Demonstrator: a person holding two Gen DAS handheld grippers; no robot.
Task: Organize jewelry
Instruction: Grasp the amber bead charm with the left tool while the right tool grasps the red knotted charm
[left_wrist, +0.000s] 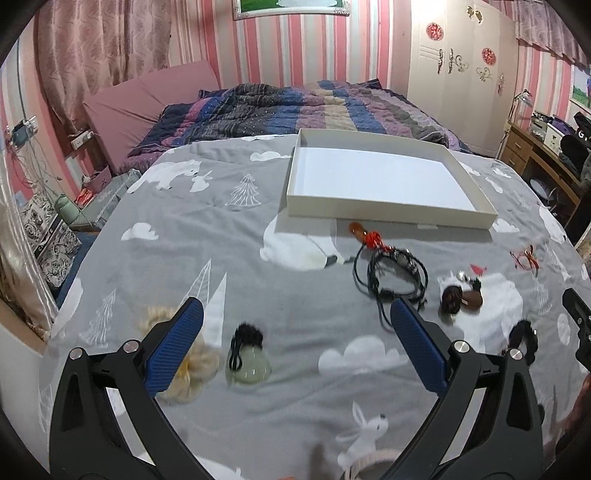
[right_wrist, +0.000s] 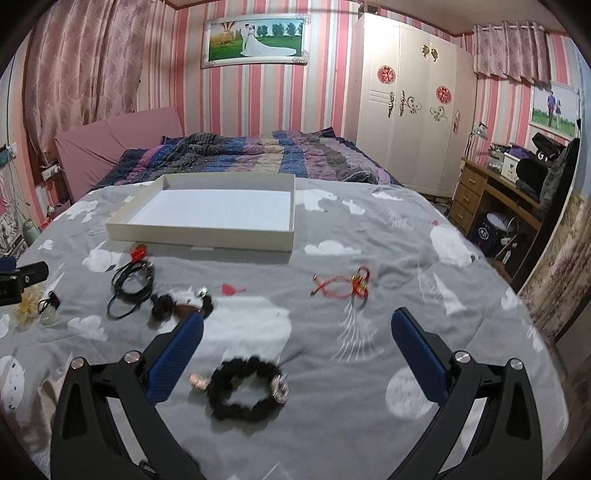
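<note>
Jewelry lies scattered on your grey printed bedspread (right_wrist: 332, 229); the shallow white cardboard tray (right_wrist: 207, 236) at upper centre holds nothing. Your left gripper (left_wrist: 295, 325) and right gripper (right_wrist: 295, 332) both stand wide, the black beaded bracelet (right_wrist: 247, 387) below your right one.

The right hand-held gripper (right_wrist: 295, 332) hangs spread above a black bead bracelet (right_wrist: 247, 389) on the bedspread (right_wrist: 369, 424).

Cream scrunchie (left_wrist: 192, 363) half hidden behind left claw finger (left_wrist: 173, 354); black bead bracelet (right_wrist: 247, 391) blurred.
</note>
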